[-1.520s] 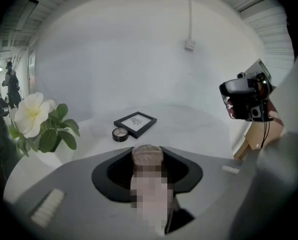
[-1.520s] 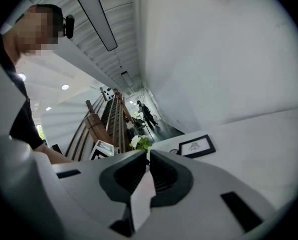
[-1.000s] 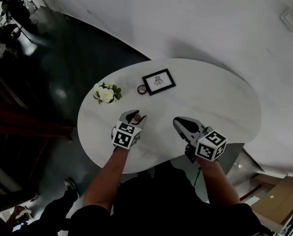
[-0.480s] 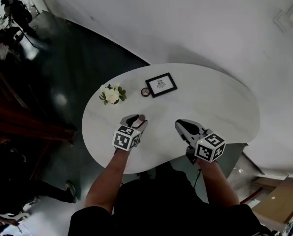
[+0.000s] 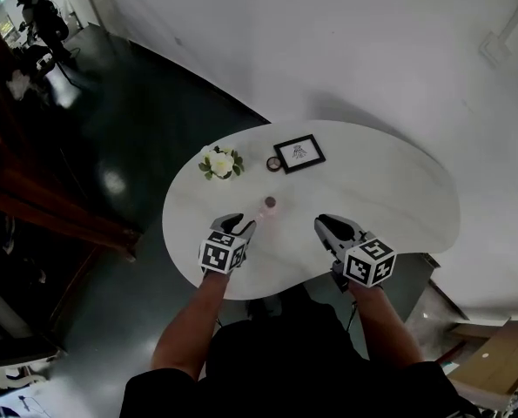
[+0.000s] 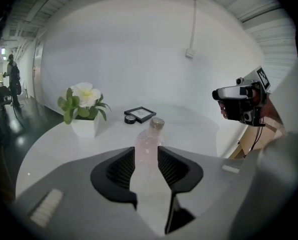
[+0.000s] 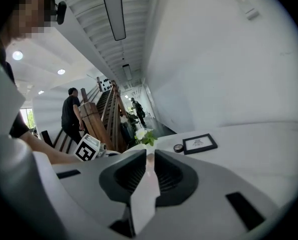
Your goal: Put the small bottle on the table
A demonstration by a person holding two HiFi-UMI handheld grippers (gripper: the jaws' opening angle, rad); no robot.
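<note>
Bottle (image 5: 270, 204): small, clear with a pinkish tint and a dark cap. It stands upright on the tabletop (image 5: 398, 190), in its left half, about midway between the near edge and the far edge, and nothing grips it.

Left gripper (image 5: 238, 223): at the near edge, just short of the bottle and pointing at it. The jaws are spread and have just closed a little. In the left gripper view the bottle shows in the gap between the ribbed pads (image 6: 122, 170), but they do not press on it. In the head view it stands clear, just ahead of the tips.

Right gripper (image 5: 322, 223): also at the near edge, well to the right of the bottle and angled toward the left side. The jaws are drawn close, with only a thin slit between them, and they hold nothing. The distant bottle and the flower show through the slit.

Disc (image 5: 274, 163): small, round and dark, beyond the bottle toward the far edge — touching or just beside the frame's left corner.

Frame (image 5: 299, 153): black with a white print, lying flat near the far edge.

Flower (image 5: 220, 162): white bloom with green leaves in a white pot, by the far left edge, left of the disc.

Tabletop: white and bean-shaped, over a dark glossy floor (image 5: 128, 129).
</note>
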